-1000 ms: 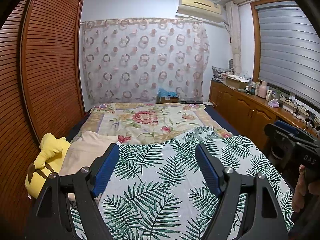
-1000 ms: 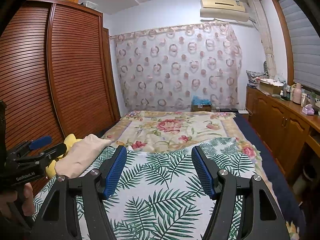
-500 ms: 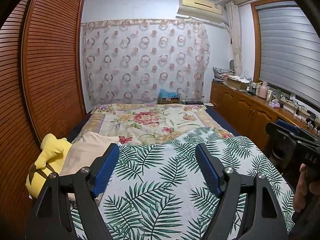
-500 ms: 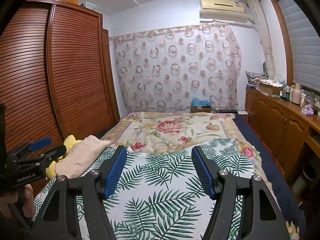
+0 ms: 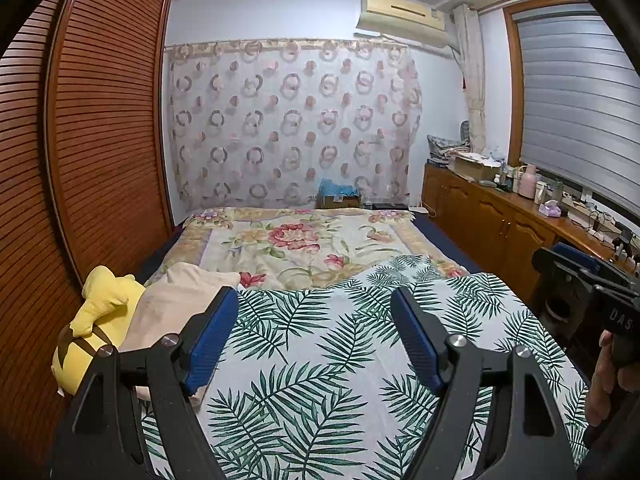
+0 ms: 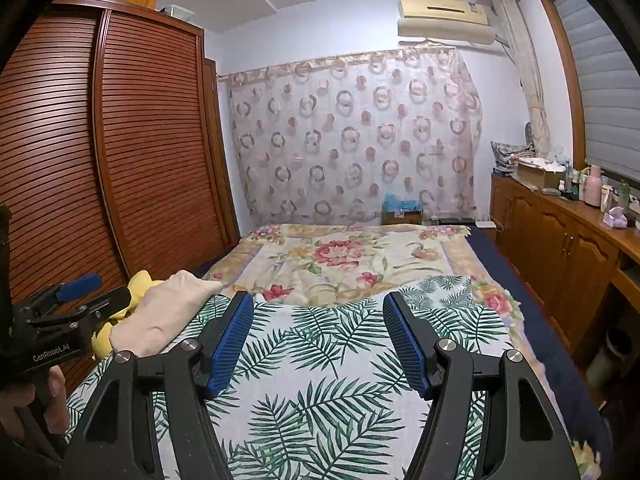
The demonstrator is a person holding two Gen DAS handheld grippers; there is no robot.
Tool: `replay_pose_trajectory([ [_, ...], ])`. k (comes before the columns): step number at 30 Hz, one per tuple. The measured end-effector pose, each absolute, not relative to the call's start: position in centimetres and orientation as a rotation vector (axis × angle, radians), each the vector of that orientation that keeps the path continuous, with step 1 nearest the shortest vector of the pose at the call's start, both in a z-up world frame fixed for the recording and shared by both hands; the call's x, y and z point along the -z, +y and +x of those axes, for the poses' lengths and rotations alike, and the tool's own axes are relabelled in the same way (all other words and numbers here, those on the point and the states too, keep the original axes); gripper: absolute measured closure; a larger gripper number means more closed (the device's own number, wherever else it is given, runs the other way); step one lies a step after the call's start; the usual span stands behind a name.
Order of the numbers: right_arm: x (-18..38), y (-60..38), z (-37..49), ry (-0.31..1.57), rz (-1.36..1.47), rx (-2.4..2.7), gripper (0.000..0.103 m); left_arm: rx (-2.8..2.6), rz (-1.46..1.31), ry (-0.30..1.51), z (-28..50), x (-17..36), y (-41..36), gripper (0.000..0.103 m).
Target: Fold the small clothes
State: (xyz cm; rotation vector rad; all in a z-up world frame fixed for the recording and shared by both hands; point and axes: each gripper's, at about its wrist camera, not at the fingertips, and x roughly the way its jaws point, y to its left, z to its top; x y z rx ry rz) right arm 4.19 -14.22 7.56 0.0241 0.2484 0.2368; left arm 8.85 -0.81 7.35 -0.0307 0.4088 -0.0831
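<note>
The bed (image 5: 448, 240) carries a floral quilt (image 5: 296, 240) across its far half and a palm-leaf sheet (image 5: 320, 360) across its near half, the sheet's far edge overlapping the quilt. At the bed's left edge, beside the wardrobe, a beige pillow (image 5: 176, 304) lies partly on the palm-leaf sheet, touching a yellow plush toy (image 5: 100, 312) at the very edge.

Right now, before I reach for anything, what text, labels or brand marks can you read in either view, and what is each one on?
"GenRobot.AI": white print on the black body of the left gripper, seen in the right wrist view.
"DAS": white letters on the body of the right gripper, cut off at the left wrist view's edge.
Air conditioner: its label is too small to read.
Cabinet-top bottles: too blurred to read.
</note>
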Motion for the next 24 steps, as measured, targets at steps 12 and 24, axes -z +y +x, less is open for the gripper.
replay_pose_trajectory([
  [12, -7.68, -14.51, 4.23, 0.245, 0.021, -0.24, 0.034, 0.085, -0.031, 0.409, 8.9, -7.29, -0.73, 0.024],
  [24, -7.62, -14.57, 4.15, 0.246, 0.023, -0.241, 0.034, 0.084, -0.032, 0.408, 8.72, -7.37, -0.48, 0.024],
])
